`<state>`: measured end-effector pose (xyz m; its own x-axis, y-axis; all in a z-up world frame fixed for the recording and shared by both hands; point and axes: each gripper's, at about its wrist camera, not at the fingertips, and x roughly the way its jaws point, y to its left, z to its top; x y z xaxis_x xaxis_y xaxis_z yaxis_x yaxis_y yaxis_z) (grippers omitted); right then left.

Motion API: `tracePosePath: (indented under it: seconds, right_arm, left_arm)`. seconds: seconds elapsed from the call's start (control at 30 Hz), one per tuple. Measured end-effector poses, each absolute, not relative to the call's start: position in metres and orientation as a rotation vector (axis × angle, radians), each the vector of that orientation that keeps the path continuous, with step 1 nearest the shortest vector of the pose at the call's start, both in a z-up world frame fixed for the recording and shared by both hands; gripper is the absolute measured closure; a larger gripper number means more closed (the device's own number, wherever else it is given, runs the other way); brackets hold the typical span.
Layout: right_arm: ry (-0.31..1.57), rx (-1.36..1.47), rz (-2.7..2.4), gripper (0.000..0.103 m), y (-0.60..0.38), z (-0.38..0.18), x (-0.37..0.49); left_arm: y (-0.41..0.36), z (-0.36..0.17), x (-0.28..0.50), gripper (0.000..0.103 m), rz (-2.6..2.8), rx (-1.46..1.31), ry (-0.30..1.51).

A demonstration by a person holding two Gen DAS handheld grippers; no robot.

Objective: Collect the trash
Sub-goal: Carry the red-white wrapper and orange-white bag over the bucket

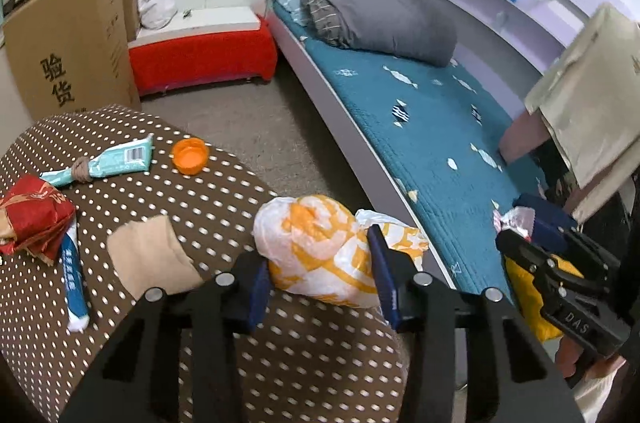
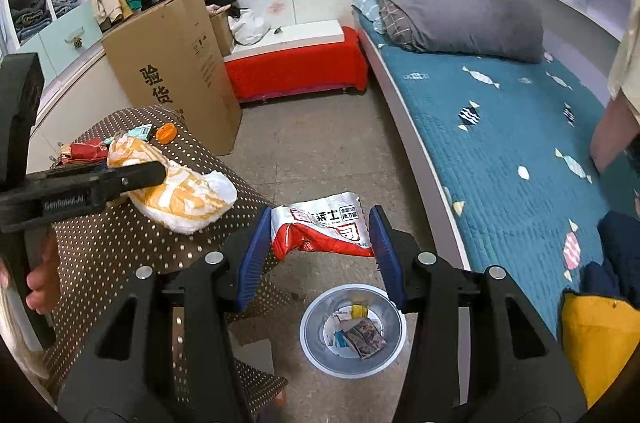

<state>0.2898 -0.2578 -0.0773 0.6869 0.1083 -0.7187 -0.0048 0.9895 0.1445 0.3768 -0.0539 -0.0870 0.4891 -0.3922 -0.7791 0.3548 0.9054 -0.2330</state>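
My left gripper [image 1: 320,271] is shut on a crumpled white and orange plastic bag [image 1: 320,255] at the near edge of the brown dotted table [image 1: 160,191]; the bag also shows in the right wrist view [image 2: 180,195]. My right gripper [image 2: 320,255] is shut on a red and white snack wrapper [image 2: 320,231] and holds it in the air above a clear trash bin [image 2: 352,331] on the floor, which has several scraps inside. On the table lie a tied teal tube [image 1: 108,163], an orange cap [image 1: 190,155], a red packet [image 1: 32,223], a blue tube [image 1: 74,283] and a beige cloth [image 1: 152,259].
A tall cardboard box [image 2: 176,71] stands behind the table. A red bench [image 2: 296,67] sits at the back. A bed [image 2: 500,151] with a teal cover and grey quilt [image 2: 460,15] runs along the right. A yellow item [image 2: 600,339] lies on the bed's near end.
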Motion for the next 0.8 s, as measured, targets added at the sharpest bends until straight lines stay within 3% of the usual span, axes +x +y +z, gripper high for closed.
tracePosePath:
  seconds: [0.57,0.8]
  right_arm:
    - [0.808,0.256,-0.080,0.054,-0.340,-0.092,0.198]
    - [0.844,0.314,-0.165,0.054,-0.380,-0.122,0.164]
  left_arm:
    - [-0.165,-0.090,0.289,0.059,-0.576,0.131,0.940]
    - [-0.217,-0.121,0.262,0.059,-0.611,0.193,0.993]
